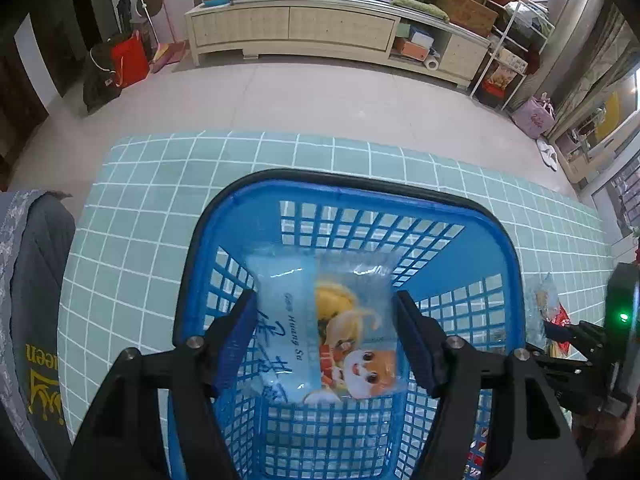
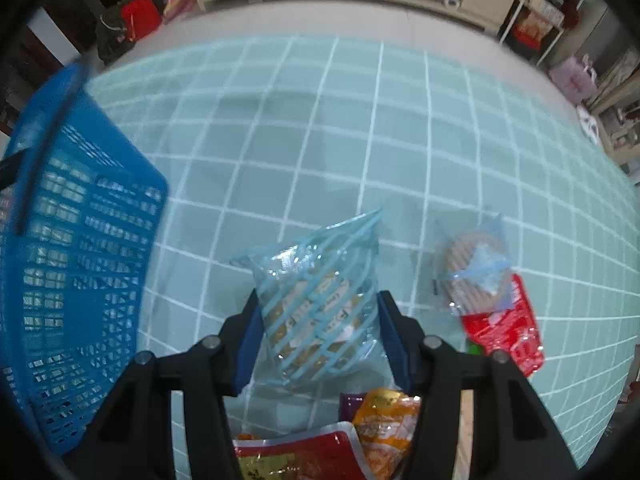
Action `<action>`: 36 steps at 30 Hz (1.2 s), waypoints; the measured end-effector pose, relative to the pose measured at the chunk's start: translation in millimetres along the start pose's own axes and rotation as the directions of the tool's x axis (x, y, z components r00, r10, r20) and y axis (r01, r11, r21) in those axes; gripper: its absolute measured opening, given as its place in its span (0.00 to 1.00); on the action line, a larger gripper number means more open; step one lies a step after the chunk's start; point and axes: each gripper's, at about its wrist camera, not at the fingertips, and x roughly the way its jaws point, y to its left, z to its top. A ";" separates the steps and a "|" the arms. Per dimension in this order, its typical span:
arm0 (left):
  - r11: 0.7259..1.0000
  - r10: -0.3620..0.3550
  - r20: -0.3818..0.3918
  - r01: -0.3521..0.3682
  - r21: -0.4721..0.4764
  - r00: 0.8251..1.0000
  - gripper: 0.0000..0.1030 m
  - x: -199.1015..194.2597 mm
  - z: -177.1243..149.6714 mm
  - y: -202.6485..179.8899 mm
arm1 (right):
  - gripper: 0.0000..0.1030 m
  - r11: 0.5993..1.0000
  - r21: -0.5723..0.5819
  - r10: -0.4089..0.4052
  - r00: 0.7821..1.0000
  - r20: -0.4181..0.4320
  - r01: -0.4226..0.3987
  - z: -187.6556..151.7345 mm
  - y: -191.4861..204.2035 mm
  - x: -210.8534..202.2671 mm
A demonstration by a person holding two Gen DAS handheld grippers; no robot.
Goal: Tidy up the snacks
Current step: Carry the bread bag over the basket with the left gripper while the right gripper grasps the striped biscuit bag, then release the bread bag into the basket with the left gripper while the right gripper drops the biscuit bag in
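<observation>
A blue plastic basket (image 1: 508,264) stands on the teal tiled cloth; it also shows at the left of the right wrist view (image 2: 80,208). My left gripper (image 1: 325,300) is over the basket, shut on a pale blue snack packet with a cartoon cat (image 1: 332,328). My right gripper (image 2: 316,302) is to the right of the basket, shut on a clear packet with blue stripes and round biscuits (image 2: 320,304), held above the cloth.
On the cloth lie a biscuit packet (image 2: 472,272), a red packet (image 2: 508,332), an orange packet (image 2: 384,424) and a red-and-yellow packet (image 2: 304,456). A grey garment (image 1: 32,320) hangs at the left. Beyond is tiled floor and a long cabinet (image 1: 332,28).
</observation>
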 end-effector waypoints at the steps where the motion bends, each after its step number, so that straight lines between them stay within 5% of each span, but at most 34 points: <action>1: 1.000 -0.008 0.011 0.008 0.005 1.000 0.64 -4.6 0.1 -1.1 | 0.57 1.000 -0.007 0.002 1.000 0.012 -0.001 0.5 2.3 -6.3; 14: 0.998 -0.044 0.099 0.040 0.048 0.994 0.64 -81.2 -28.0 -0.5 | 0.57 0.998 -0.017 0.064 0.988 0.142 -0.062 -30.4 21.7 -112.3; 22: 0.998 -0.056 0.155 0.049 0.050 0.986 0.64 -129.3 -53.6 19.3 | 0.57 0.994 -0.064 0.104 0.959 0.264 -0.090 -41.8 56.9 -169.0; 36: 0.994 -0.096 0.192 0.084 0.069 0.977 0.64 -138.2 -64.4 51.9 | 0.57 0.983 -0.132 0.160 0.952 0.260 -0.129 -12.5 119.8 -169.5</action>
